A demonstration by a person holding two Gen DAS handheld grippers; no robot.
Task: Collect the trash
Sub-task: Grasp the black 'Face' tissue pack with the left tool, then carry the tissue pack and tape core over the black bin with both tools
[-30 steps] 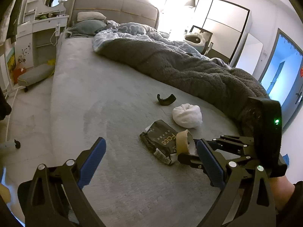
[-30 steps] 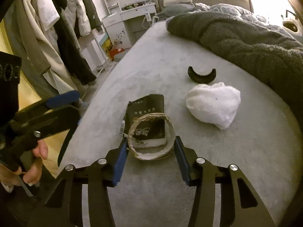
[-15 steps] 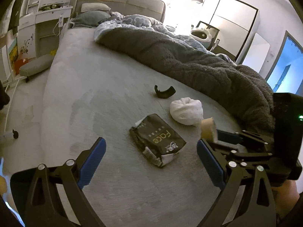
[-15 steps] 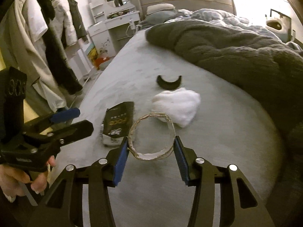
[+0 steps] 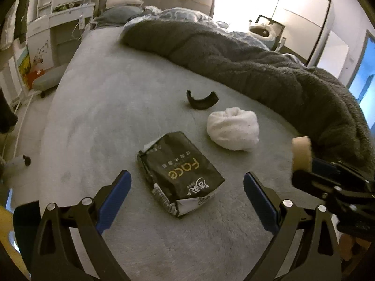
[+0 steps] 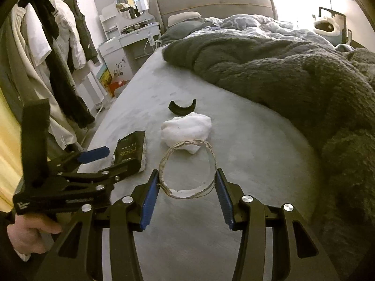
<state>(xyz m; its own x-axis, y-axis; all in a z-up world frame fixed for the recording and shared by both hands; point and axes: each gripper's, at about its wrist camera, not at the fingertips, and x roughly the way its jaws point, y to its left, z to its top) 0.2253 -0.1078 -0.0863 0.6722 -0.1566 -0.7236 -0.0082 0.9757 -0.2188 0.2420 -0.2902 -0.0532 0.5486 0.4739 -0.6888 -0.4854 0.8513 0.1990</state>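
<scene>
A black snack wrapper (image 5: 181, 174) (image 6: 131, 151) lies on the grey bed sheet (image 5: 117, 117), between and just ahead of the wide-apart fingers of my left gripper (image 5: 186, 188), which touches nothing. My right gripper (image 6: 186, 185) is shut on an empty cardboard tape ring (image 6: 187, 169) and holds it above the sheet; the same ring (image 5: 301, 152) shows edge-on at the right of the left wrist view. A crumpled white tissue ball (image 5: 233, 128) (image 6: 187, 128) and a curved black plastic piece (image 5: 201, 99) (image 6: 182, 107) lie farther up the bed.
A dark fuzzy blanket (image 5: 257, 65) (image 6: 281, 75) covers the right side of the bed. A white dresser (image 6: 126, 46) and hanging clothes (image 6: 46, 58) stand to the left. A hand (image 6: 28, 234) holds the left gripper's handle.
The right gripper lifted the tape ring off the wrapper and carried it right. The left gripper moved in lower over the wrapper, which now lies between its fingers.
</scene>
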